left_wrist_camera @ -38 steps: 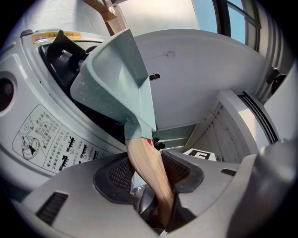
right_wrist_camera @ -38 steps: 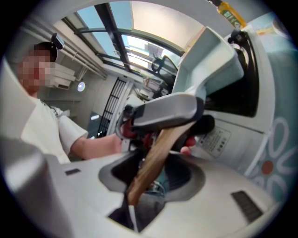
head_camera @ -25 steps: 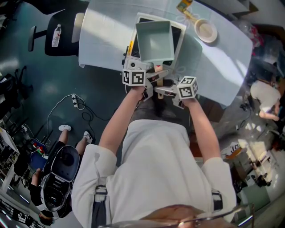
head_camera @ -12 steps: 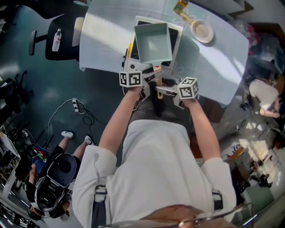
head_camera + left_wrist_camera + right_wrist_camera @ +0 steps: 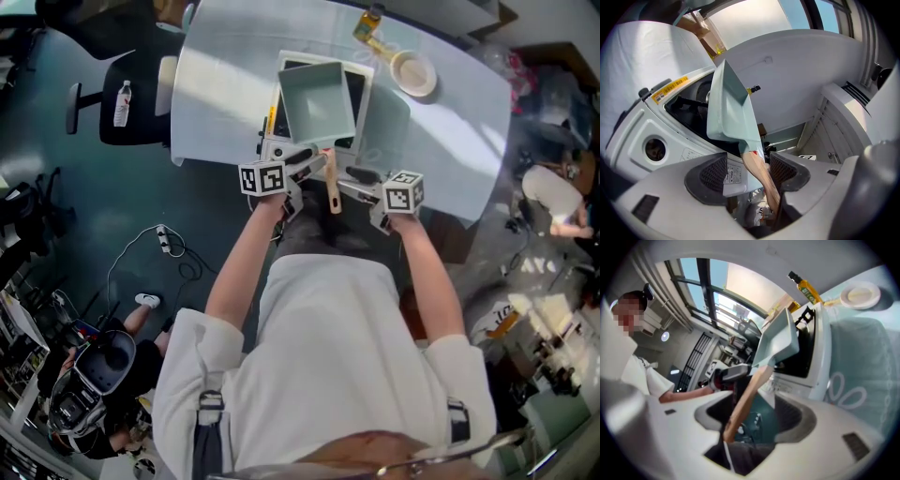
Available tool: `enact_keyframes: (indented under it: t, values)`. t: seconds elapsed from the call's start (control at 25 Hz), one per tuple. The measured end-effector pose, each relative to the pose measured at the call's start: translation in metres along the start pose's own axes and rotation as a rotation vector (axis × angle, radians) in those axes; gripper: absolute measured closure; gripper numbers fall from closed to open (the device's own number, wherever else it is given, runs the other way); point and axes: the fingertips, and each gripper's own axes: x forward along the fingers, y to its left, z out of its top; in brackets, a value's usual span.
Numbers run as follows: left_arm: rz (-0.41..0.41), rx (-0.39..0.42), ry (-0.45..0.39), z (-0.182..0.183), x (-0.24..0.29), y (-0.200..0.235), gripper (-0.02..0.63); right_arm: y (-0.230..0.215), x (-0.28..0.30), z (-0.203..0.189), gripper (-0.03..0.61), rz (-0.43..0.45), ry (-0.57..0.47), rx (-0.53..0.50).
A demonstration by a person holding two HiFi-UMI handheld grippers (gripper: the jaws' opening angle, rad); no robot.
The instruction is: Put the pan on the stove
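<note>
A square pale-green pan (image 5: 319,101) sits on the black top of a white stove (image 5: 277,147) at the table's near edge. Its wooden handle (image 5: 332,184) sticks out past the edge towards me. My left gripper (image 5: 314,165) and right gripper (image 5: 354,178) flank the handle, both open. In the left gripper view the handle (image 5: 759,171) passes between the pads and lies against the right one, with a gap to the left one. In the right gripper view the handle (image 5: 743,401) runs nearer the left pad and is not pressed. The pan (image 5: 776,341) rests on the stove (image 5: 813,366).
On the pale table (image 5: 450,141), a teal mat (image 5: 392,117) lies right of the stove. Beyond it stand a round plate (image 5: 413,73) and a yellow-labelled bottle (image 5: 366,23). A black chair (image 5: 108,80) carrying a water bottle (image 5: 121,77) stands left of the table. A person (image 5: 553,197) is at the far right.
Both grippers have spread their jaws and let go of the handle, and their cubes have moved apart. The pan stays on the stove.
</note>
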Motion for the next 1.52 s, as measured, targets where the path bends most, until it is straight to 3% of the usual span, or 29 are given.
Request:
enact_keyframes:
  t: [0.24, 0.6, 0.92, 1.12, 1.52]
  values:
    - [0.046, 0.134, -0.011, 0.014, -0.026, -0.006, 0.322, 0.000, -0.024, 0.017, 0.311, -0.113, -0.108, -0.065]
    - [0.052, 0.362, -0.043, 0.017, -0.050, -0.052, 0.451, 0.032, -0.046, 0.031, 0.465, -0.231, -0.232, -0.184]
    - [0.083, 0.465, -0.103, 0.011, -0.068, -0.077, 0.582, 0.047, -0.062, 0.027, 0.541, -0.307, -0.304, -0.249]
    - [0.110, 0.516, -0.142, 0.000, -0.080, -0.095, 0.586, 0.066, -0.079, 0.020, 0.546, -0.310, -0.361, -0.302]
    - [0.137, 0.581, -0.209, -0.027, -0.096, -0.130, 0.586, 0.100, -0.095, -0.001, 0.546, -0.314, -0.348, -0.435]
